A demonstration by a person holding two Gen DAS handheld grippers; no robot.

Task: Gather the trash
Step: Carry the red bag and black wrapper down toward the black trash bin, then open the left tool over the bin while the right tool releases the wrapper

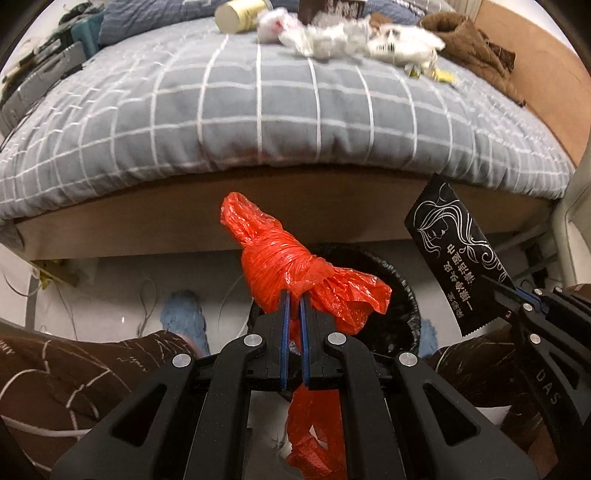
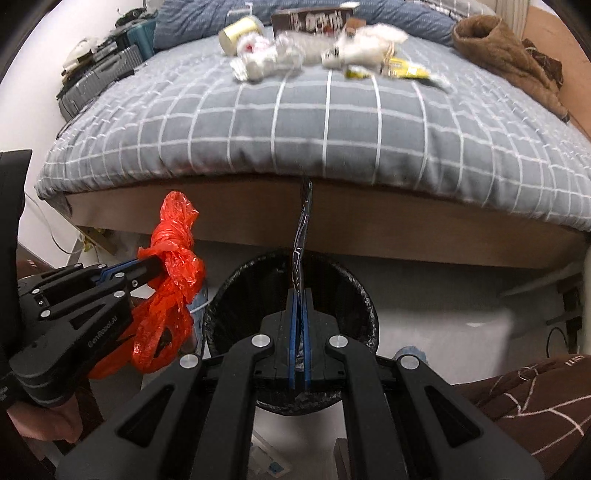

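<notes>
Left wrist view shows the left tool (image 1: 294,295) closed tight on a knotted red plastic bag (image 1: 280,266). The knot stands just ahead of its tips, and a loose tail of the bag hangs down between its arms. Beyond the tips and a little to the right stands a trash bin (image 1: 402,295) lined with a black bag, on the floor in front of the bed (image 1: 258,122). To the right of this tool, the right tool (image 1: 511,293) is closed on a flat black sachet (image 1: 454,251) with a white line drawing and printed characters.

Right wrist view shows the same sachet (image 2: 301,251) edge-on, clamped between the closed tips of the right tool (image 2: 300,295) and rising straight ahead of them. The bin (image 2: 236,295) lies directly under and beyond these tips. The left tool (image 2: 157,267) with the red bag (image 2: 173,273) is to the left, beside the bin's rim.

Far ahead of both tools, on the grey checked bed cover, more trash lies: white crumpled wrappers (image 2: 273,55), a pale cylinder container (image 2: 238,33) and yellow packets (image 2: 402,70). A brown garment (image 2: 506,55) lies to their right.
</notes>
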